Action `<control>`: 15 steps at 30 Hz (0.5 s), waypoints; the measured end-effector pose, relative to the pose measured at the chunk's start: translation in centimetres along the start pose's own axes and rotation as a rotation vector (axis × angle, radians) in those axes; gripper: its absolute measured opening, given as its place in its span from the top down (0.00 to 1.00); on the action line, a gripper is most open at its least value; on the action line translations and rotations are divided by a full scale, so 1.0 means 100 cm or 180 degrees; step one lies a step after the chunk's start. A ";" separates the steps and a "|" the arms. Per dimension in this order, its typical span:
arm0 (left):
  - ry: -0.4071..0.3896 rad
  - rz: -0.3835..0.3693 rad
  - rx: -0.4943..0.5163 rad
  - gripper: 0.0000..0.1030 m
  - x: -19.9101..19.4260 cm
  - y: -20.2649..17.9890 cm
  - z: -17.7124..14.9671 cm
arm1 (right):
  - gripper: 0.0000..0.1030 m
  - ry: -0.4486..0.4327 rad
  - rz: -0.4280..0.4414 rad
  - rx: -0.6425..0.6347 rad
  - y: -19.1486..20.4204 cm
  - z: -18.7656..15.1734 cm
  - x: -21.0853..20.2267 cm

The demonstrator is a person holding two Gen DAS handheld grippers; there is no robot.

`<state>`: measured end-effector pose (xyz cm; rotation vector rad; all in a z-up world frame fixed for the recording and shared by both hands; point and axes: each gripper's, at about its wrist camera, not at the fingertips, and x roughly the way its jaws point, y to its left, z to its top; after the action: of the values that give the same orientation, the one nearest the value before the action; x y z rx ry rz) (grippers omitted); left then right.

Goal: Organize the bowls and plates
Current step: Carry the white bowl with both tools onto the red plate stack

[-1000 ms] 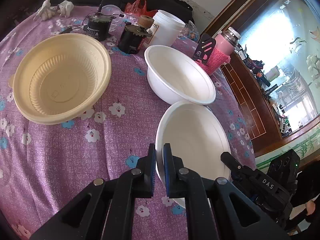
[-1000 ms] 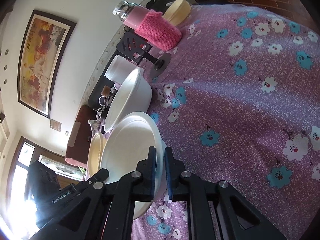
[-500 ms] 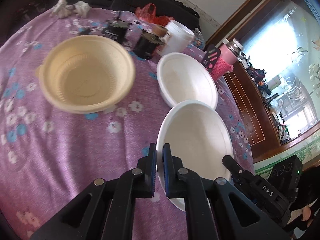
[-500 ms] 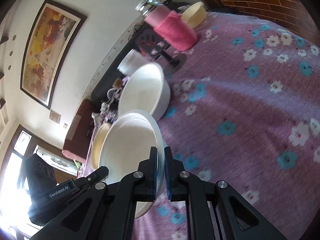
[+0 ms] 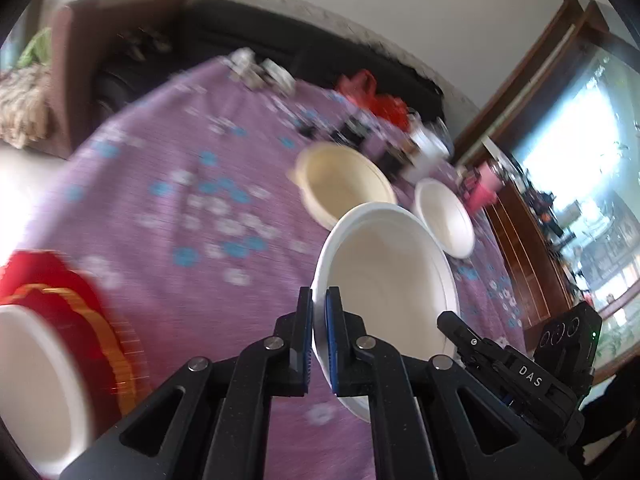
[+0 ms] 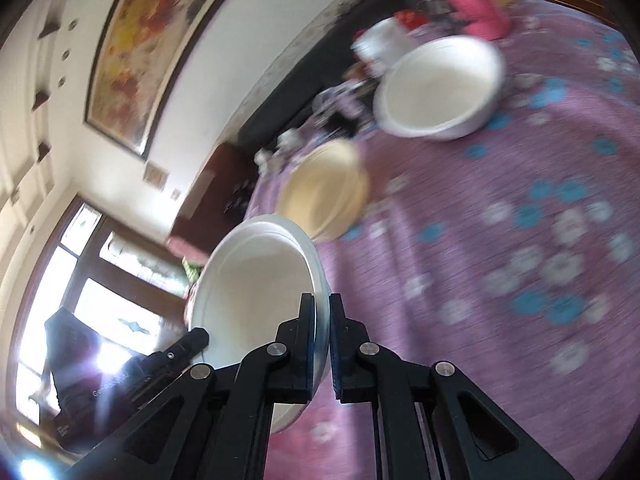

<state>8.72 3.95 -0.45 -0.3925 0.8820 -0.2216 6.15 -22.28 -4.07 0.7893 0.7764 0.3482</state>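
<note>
**White bowl carried by its rim in both grippers**

Red and white, a tub [image 5: 36, 380] sits at the far left edge of the purple cloth [image 5: 168, 216]. Next along, the left gripper [image 5: 319, 340] is pinched tight on the near rim of the white bowl [image 5: 384, 280], which hangs tilted above the cloth rather than resting on it. Behind it stand a cream bowl [image 5: 344, 184] and a second white bowl [image 5: 444, 220], both on the cloth and well apart from the carried one. At the right, the right gripper [image 6: 322, 344] is clamped just as tightly on the opposite side of the same rim.

Judging by its thin wall and matte look, the bowl is probably light foam or plastic: easy to lift, but soft enough to flex or crack under a hard squeeze. The rolled rim looks like the stiffest place to hold, and two opposite grips should keep it from twisting. Its smooth surface could slip if the jaws slacken.
</note>
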 end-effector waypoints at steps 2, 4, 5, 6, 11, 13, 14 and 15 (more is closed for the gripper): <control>-0.0119 0.0093 -0.0015 0.94 -0.024 0.016 -0.002 | 0.92 0.0076 0.0082 -0.0098 0.022 -0.011 0.010; -0.0224 0.0176 -0.0045 0.94 -0.048 0.034 -0.005 | 0.92 0.0146 0.0163 -0.0210 0.046 -0.024 0.021; -0.0275 0.0206 -0.0068 0.94 -0.059 0.041 -0.007 | 0.92 0.0175 0.0197 -0.0250 0.055 -0.028 0.025; -0.0329 0.0237 -0.0100 0.94 -0.072 0.052 -0.009 | 0.92 0.0214 0.0234 -0.0293 0.065 -0.033 0.030; -0.0498 0.0387 -0.0218 0.94 -0.112 0.087 -0.018 | 0.92 0.0416 0.0375 -0.0504 0.108 -0.060 0.056; -0.0545 0.0450 -0.0268 0.94 -0.124 0.099 -0.023 | 0.92 0.0488 0.0418 -0.0590 0.122 -0.070 0.066; -0.0568 0.0476 -0.0295 0.94 -0.130 0.105 -0.025 | 0.92 0.0524 0.0439 -0.0625 0.128 -0.075 0.070; -0.0588 0.0496 -0.0331 0.94 -0.135 0.111 -0.027 | 0.92 0.0558 0.0455 -0.0655 0.134 -0.081 0.075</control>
<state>-1.48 18.07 2.85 -0.4315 0.7398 0.0044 5.24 -5.15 -1.37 0.6271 0.8347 0.6222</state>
